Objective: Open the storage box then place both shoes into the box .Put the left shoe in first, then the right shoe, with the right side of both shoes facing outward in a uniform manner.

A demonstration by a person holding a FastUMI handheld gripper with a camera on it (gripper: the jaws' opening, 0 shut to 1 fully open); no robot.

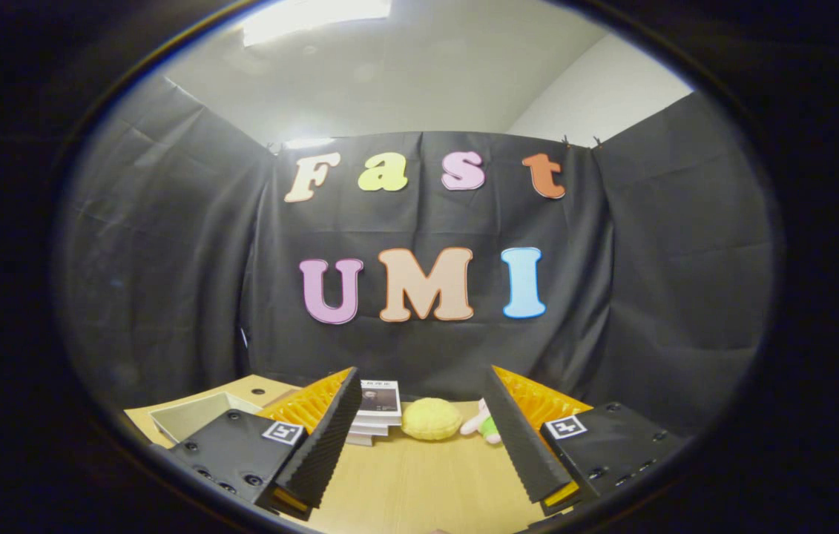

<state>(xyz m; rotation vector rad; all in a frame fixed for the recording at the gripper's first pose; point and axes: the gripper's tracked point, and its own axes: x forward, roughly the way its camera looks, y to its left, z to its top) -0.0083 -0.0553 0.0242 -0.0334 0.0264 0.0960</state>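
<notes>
The claw [419,437] stands wide and holds nothing above the tabletop [419,482] — an open-topped box [193,415], perhaps the storage box, lies beside its left finger — progress can't be judged.

A pale wooden tabletop [419,482] carries a round, yellow, bumpy-textured plush cushion [431,419], a small pink, white and green soft toy [482,426], a stack of white books with a dark grey cover picture [376,411], and a shallow pale grey tray [193,415].
</notes>
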